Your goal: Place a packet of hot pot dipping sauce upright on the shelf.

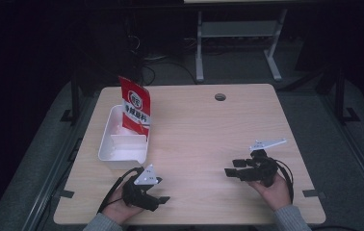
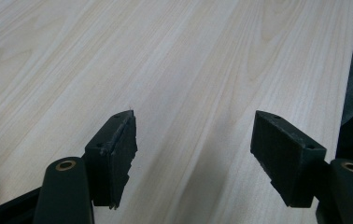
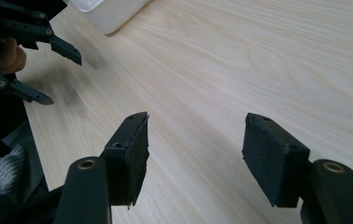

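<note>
Table: light wood top, small round hole near the far edge.
Tray: white plastic tray on the table's left part, short side toward the person.
Packet: red packet with white print stands upright in the tray's far end, leaning a little (text too small to read).
Left gripper: held low at the near left edge of the table, just in front of the tray's near corner; jaws spread apart with bare wood between them, nothing gripped.
Right gripper: at the near right, pointing left toward the table's middle; jaws released, wide gap, empty.
Hands: left hand and right hand each wrapped around a gripper body (grey sleeves at the bottom edge).
Separation: grippers well apart; both clear of the packet.
</note>
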Demonstrator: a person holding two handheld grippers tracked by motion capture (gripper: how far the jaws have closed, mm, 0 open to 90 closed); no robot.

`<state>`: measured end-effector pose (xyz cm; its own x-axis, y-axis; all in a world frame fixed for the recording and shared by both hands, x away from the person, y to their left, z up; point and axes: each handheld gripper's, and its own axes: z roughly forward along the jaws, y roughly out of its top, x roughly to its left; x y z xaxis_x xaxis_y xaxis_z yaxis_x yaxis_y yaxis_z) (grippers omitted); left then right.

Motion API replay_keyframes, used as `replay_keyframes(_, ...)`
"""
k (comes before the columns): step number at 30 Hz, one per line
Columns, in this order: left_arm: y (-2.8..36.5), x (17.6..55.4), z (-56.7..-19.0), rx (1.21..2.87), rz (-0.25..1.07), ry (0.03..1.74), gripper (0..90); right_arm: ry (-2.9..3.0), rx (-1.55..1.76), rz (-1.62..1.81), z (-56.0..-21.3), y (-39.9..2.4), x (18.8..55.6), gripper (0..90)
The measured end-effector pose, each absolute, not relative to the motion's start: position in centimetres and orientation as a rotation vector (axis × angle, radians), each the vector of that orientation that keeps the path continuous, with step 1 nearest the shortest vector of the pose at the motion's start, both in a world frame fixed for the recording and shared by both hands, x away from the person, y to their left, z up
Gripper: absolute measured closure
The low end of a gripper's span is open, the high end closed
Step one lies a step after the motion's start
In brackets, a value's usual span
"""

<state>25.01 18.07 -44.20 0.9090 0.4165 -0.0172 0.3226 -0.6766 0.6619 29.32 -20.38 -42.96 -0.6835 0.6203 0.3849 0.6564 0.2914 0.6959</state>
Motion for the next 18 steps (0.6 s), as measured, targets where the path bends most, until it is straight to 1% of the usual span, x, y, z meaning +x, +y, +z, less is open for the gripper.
replay_keyframes(10, 18.0, 25.0, -44.2, 2.367, 0.173, 0.525, 30.5, -2.487, -1.239, -1.414, -43.9, -21.0, 27.6, 39.6)
replay_keyframes(18, 18.1, 25.0, -44.3, 2.366, 0.173, 0.525, 29.7, -2.547, -1.186, -1.384, -44.3, -20.1, 27.0, 37.9)
